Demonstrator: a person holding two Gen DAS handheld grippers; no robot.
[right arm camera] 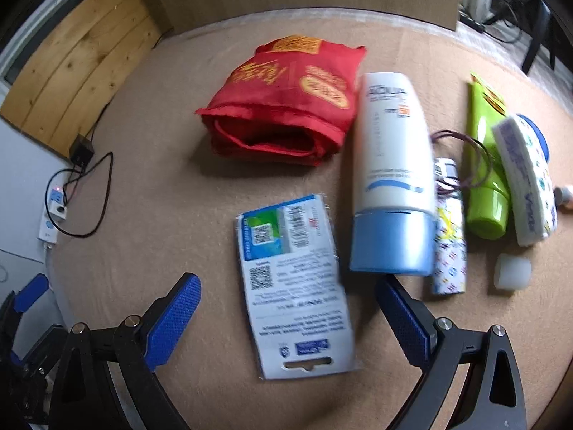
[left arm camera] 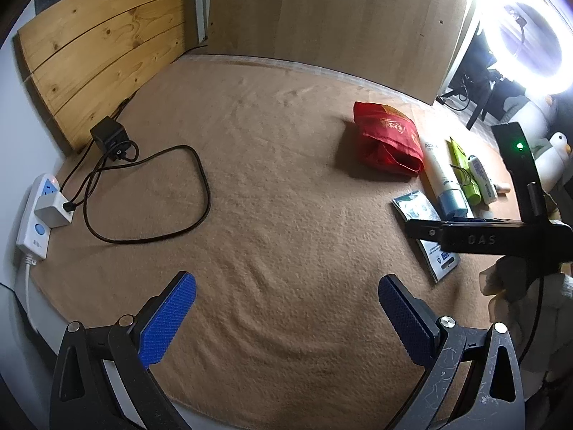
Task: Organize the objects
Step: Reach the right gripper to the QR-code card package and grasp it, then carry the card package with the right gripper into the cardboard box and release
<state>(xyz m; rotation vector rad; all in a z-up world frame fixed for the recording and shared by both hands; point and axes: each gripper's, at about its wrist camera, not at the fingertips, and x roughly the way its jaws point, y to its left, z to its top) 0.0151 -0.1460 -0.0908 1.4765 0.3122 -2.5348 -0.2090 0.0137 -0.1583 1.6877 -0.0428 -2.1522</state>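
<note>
A tan blanket (left arm camera: pixel 272 215) covers the table, seen from two hand-held grippers hovering above its near edge. At far left, a white power strip (left arm camera: pixel 35 211) lies along the blanket's left border with a white adapter (left arm camera: pixel 53 208) plugged in; a black cable (left arm camera: pixel 204 193) loops out from it onto the cloth, and a small black box (left arm camera: pixel 109 136) sits near the pine board (left arm camera: pixel 104 50) leaning at the back. The left gripper (left arm camera: pixel 286 319) hangs over a wide bare stretch of blanket, its blue-padded fingers (left arm camera: pixel 168 322) spread well apart and holding nothing. That middle ground is open from the cable loop across to a red cloth bag (right arm camera: pixel 283 107), which lies on its side with its mouth toward the camera. The right gripper (right arm camera: pixel 286 322), fingers likewise wide apart and empty, is poised above a flat printed packet (right arm camera: pixel 293 286) lying between its tips, apart from the bag. Just right of the packet lies a white tube with a blue cap (right arm camera: pixel 392 175), close beside the bag's edge. Next come a small patterned tube (right arm camera: pixel 449 243) touching the white one, thin dark hair ties (right arm camera: pixel 462 157), a green tube (right arm camera: pixel 487 175) and a white-and-blue tube (right arm camera: pixel 526 175) leaning against it. A small white cap (right arm camera: pixel 512 270) sits alone nearer the right edge. A ring light (left arm camera: pixel 530 32) glares beyond the table's right corner.
</note>
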